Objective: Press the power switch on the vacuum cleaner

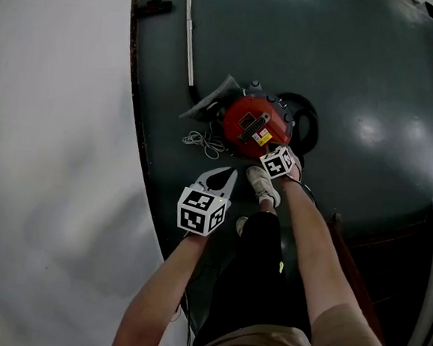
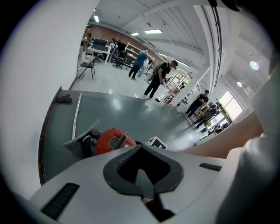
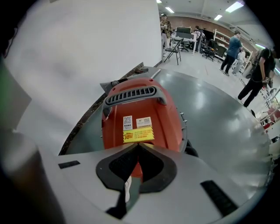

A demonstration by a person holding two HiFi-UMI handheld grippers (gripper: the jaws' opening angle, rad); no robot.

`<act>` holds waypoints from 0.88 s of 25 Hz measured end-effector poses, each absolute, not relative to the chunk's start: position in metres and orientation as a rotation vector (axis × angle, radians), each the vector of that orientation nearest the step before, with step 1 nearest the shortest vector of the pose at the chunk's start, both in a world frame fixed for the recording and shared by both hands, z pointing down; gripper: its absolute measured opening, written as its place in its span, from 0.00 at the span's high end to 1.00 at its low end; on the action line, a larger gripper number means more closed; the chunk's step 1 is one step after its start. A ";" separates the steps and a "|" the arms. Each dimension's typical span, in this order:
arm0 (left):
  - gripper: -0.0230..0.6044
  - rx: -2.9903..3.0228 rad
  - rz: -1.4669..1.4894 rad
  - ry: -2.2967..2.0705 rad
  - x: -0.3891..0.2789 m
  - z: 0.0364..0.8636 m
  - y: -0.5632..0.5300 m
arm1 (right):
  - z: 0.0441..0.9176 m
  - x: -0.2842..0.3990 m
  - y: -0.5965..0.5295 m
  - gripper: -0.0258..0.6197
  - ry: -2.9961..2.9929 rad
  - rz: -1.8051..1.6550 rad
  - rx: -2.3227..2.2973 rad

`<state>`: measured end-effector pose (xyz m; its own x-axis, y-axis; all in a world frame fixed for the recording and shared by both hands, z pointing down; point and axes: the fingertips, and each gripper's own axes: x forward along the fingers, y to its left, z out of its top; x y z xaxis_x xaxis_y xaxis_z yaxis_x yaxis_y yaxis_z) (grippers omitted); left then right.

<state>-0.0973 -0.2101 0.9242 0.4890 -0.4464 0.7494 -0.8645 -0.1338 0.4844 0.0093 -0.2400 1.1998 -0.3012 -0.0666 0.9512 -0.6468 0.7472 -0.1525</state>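
Note:
The red vacuum cleaner (image 1: 252, 125) sits on the dark grey floor, its black vent grille and yellow sticker (image 3: 138, 134) facing up. My right gripper (image 1: 270, 150) is shut with nothing in it. Its tips (image 3: 138, 145) hover just over the near edge of the red body (image 3: 140, 109), by the sticker. My left gripper (image 1: 233, 174) is shut and empty too, held back left of the vacuum. In the left gripper view its closed tips (image 2: 140, 147) point past the vacuum (image 2: 114, 140). I cannot pick out the power switch.
A metal wand (image 1: 190, 30) runs from the grey floor nozzle (image 1: 211, 100) toward the back. A white cord (image 1: 202, 141) lies coiled left of the vacuum and a black hose (image 1: 309, 118) curls right of it. A white wall (image 1: 52, 154) borders the left; my shoe (image 1: 263, 186) stands close.

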 end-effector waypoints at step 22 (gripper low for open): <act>0.96 1.780 0.548 -1.127 -0.114 0.921 -0.189 | 1.208 0.002 -0.230 0.94 -1.688 0.562 0.543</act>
<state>-0.1138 -0.1885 0.9211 0.4798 -0.4573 0.7488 -0.8714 -0.1487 0.4675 0.0021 -0.2305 1.2083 -0.1757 -0.0507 0.9831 -0.6301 0.7731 -0.0727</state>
